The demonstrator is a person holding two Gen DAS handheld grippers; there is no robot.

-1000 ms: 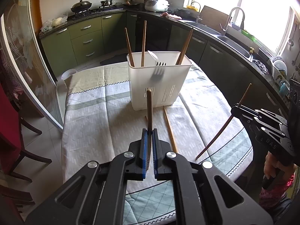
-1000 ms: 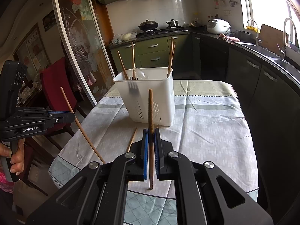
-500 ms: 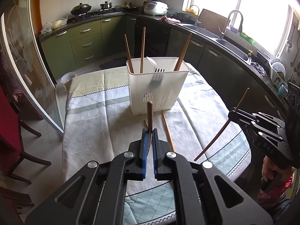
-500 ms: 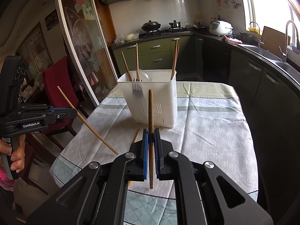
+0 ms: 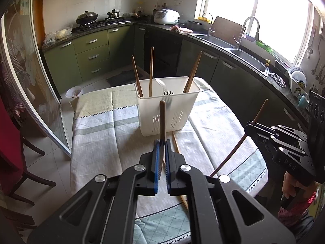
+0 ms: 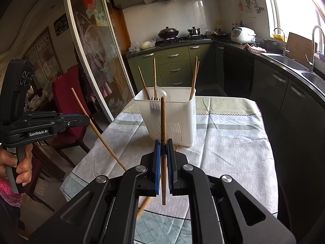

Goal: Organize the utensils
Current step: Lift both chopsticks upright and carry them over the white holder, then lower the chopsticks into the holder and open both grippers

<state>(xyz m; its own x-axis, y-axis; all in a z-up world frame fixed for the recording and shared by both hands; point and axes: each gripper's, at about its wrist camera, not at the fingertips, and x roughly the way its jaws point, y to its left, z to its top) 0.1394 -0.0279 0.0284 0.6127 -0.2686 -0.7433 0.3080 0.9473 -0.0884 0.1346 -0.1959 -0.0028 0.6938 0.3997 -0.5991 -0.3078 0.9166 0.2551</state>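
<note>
Currently, the left claw point(image 5: 162, 142) is clamped on a slim brown wooden chopstick point(image 5: 162, 120), held upright with its tip rising toward twelve o'clock, likely so it can drop end-first into the holder. Straight ahead at twelve o'clock stands the white slotted plastic utensil basket point(image 5: 166, 111) on the cloth-covered desk point(image 5: 101, 134), already carrying several chopsticks, a fork and a pale spoon. One loose wooden chopstick point(image 5: 176, 146) lies on the cloth just before the basket, not yet collected. Toward three o'clock, the right claw point(image 6: 164, 145) pinches a second brown chopstick point(image 6: 163, 122), likewise upright, apparently waiting its turn, well apart from the basket.
</note>
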